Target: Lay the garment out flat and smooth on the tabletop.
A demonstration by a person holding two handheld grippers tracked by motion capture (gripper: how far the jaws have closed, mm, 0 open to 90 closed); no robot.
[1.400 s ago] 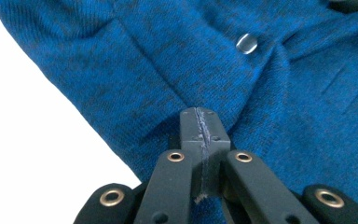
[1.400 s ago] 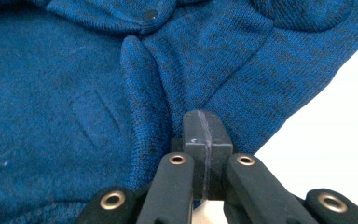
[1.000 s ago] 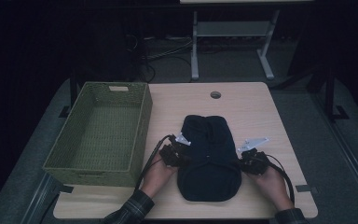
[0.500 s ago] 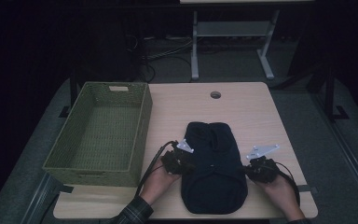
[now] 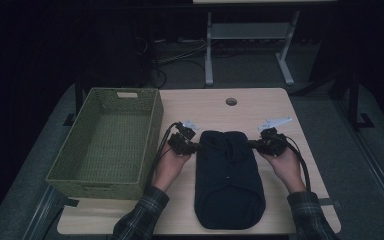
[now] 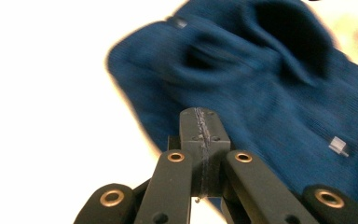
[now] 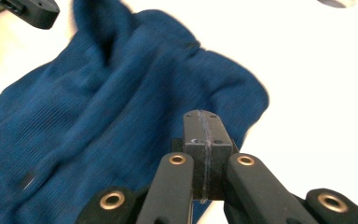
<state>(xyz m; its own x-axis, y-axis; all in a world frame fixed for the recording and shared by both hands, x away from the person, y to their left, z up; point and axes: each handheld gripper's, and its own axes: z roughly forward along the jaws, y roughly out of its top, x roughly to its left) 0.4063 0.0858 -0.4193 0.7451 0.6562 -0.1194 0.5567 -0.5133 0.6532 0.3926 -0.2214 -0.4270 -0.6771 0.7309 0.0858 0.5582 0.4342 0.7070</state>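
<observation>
Folded blue sweater (image 5: 229, 179) gripped at both far corners.
Left tool (image 5: 194, 146) and right tool (image 5: 252, 145) are clamped shut on its edges; the green basket (image 5: 60, 171) stands left, bare desk (image 5: 260, 106) beyond.

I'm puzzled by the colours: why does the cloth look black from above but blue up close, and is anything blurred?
High view: dim room, so the folded dark knitted garment reads nearly black and the woven green basket muted. Left gripper view: the pale wooden table is blown out white, the blue knit blurred at its far edge. Right gripper view: same glare, the knit's ribbing sharper.
</observation>
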